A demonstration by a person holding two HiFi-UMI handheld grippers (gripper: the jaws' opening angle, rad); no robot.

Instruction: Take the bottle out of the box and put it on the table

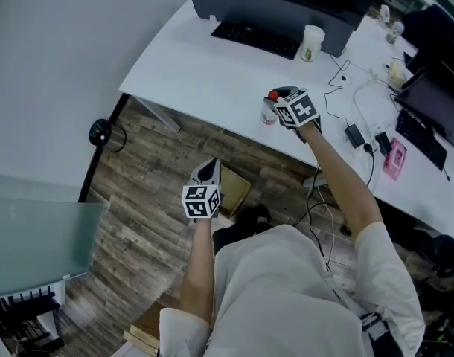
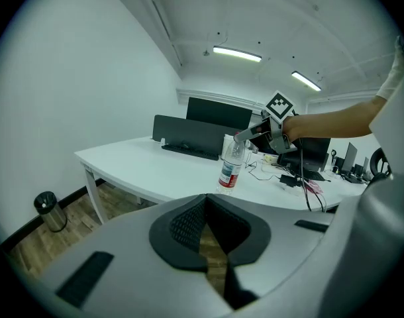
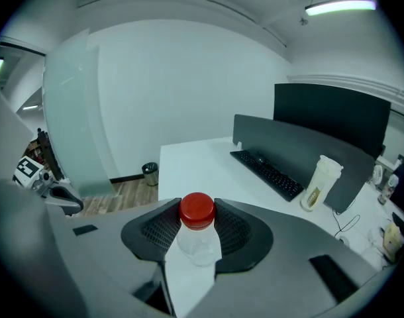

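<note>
A clear plastic bottle (image 1: 269, 113) with a red cap and a red label stands upright on the white table (image 1: 205, 73), near its front edge. My right gripper (image 1: 276, 100) is shut on its neck just under the cap. In the right gripper view the bottle (image 3: 197, 212) sits between the two pads. The left gripper view shows the bottle (image 2: 230, 168) with the right gripper (image 2: 246, 136) at its top. My left gripper (image 1: 210, 171) hangs shut and empty over the wood floor, above the open cardboard box (image 1: 236, 192). Its jaws (image 2: 205, 201) hold nothing.
A keyboard (image 1: 255, 38), a dark monitor (image 1: 264, 10) and a lidded cup (image 1: 312, 43) stand at the back of the table. Cables, a power brick (image 1: 355, 134) and a pink item (image 1: 394, 158) lie to the right. A small bin (image 1: 100, 132) stands on the floor left.
</note>
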